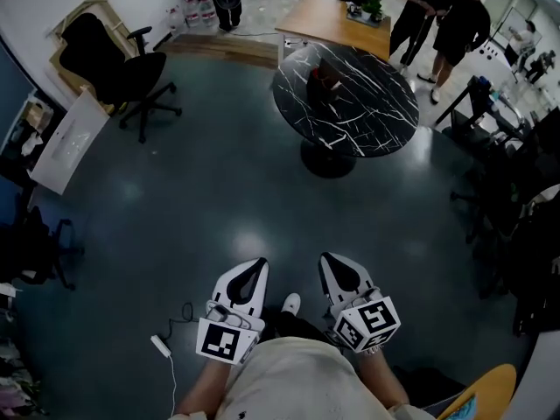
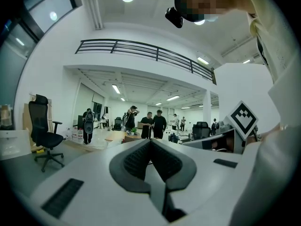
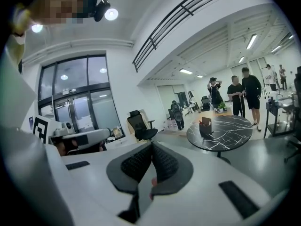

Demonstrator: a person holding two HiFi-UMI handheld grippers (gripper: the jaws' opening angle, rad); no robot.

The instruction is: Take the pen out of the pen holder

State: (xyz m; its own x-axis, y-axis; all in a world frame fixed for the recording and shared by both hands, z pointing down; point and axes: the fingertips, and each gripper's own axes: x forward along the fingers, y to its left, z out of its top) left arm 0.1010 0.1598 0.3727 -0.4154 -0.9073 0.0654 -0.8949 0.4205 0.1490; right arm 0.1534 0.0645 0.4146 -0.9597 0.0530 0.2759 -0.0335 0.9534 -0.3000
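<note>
The pen holder (image 1: 328,75) is seen as a small dark box on the far-left part of a round black marble table (image 1: 378,122), far across the floor and a little to the right. Whether a pen stands in it cannot be told; it is too small in every view. Beyond the table a wooden desk (image 1: 328,17) is placed, and several people (image 1: 448,16) are standing at the far right. A black office chair (image 1: 122,70) is set at the far left.

Both grippers are held low and near the body, well apart from the table. The left gripper (image 2: 150,141) is shown with its jaws pressed together and nothing between them; the right gripper (image 3: 151,145) is likewise closed and empty.

The step in hand is judged to be the approach. It would be done well if the table were neared from its open near side. One gripper's jaws would have to be parted before the holder is reached, and the holder steadied with the other gripper, so that a pen could be lifted straight up without the box being tipped.
</note>
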